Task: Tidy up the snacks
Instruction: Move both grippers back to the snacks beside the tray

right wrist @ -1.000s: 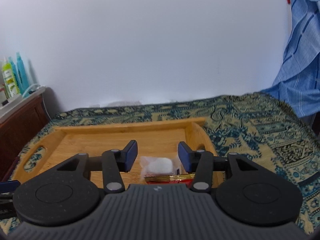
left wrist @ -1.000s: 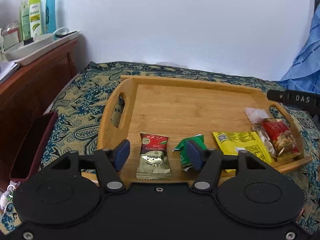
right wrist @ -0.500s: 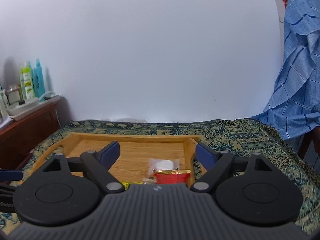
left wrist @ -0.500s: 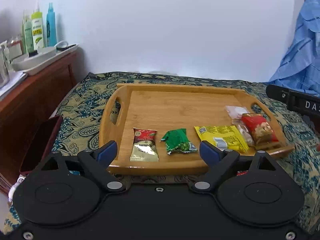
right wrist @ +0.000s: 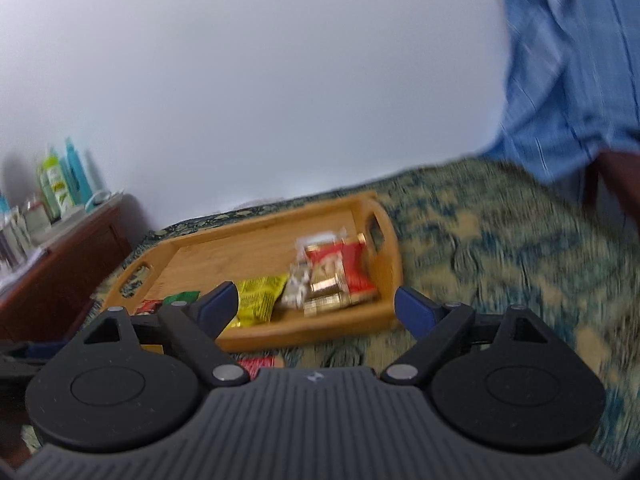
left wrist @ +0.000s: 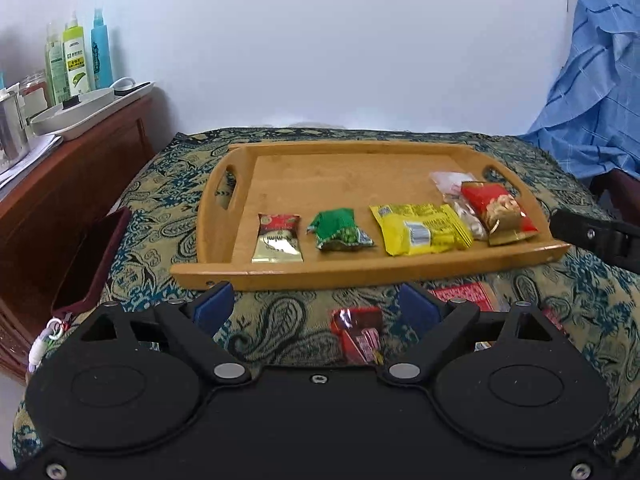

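While your left gripper (left wrist: 316, 308) is hanging wide open and empty, the red packet (left wrist: 357, 337) is lying at its five o'clock, nearer than the right gripper (right wrist: 320, 306), also spread empty.

A plain white wall (left wrist: 320, 40) runs behind everything, evenly lit and bare. Against it on the left stands a dark reddish wooden cabinet (left wrist: 60, 184), its top crowded with green and blue bottles (left wrist: 80, 60) and a white tray (left wrist: 88, 110). A paisley cloth (left wrist: 160, 208) in teal and tan covers the surface in the middle. Blue striped fabric (left wrist: 596, 80) hangs in folds at the right
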Demonstrator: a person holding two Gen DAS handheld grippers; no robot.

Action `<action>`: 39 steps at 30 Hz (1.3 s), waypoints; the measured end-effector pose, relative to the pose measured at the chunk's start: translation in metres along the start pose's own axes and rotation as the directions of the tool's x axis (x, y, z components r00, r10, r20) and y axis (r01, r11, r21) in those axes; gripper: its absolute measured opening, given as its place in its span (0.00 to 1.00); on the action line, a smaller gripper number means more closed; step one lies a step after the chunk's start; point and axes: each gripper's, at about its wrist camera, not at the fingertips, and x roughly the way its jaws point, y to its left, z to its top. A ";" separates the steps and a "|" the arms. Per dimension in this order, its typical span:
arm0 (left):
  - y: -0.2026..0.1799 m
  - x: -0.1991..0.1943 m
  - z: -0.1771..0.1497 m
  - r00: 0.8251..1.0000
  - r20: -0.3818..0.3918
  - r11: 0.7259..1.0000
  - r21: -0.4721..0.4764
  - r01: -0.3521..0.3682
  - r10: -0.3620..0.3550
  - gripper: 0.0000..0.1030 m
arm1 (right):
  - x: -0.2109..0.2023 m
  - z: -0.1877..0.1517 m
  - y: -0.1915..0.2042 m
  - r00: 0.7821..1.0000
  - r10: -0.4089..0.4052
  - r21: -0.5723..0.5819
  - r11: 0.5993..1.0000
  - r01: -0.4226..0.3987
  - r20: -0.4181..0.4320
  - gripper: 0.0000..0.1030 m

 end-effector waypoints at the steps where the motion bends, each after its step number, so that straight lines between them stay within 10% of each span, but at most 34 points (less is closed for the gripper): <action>1: 0.000 -0.001 -0.002 1.000 -0.003 1.000 0.001 0.003 -0.003 0.87 | -0.002 -0.003 -0.002 1.000 -0.001 0.017 1.000 0.002 -0.008 0.89; 12: 0.004 -0.013 -0.021 0.998 -0.034 0.998 -0.041 0.049 -0.050 0.75 | -0.012 -0.051 -0.007 0.993 0.026 0.124 0.992 -0.012 -0.115 0.55; 18: 0.001 -0.012 -0.031 0.996 -0.068 0.997 -0.051 0.062 -0.065 0.47 | -0.016 -0.064 -0.004 0.993 0.021 0.137 0.991 -0.005 -0.117 0.37; 39: -0.009 0.011 -0.032 0.991 -0.114 0.996 -0.069 0.064 -0.072 0.45 | 0.039 -0.038 0.011 0.970 0.052 0.140 0.990 -0.019 -0.236 0.38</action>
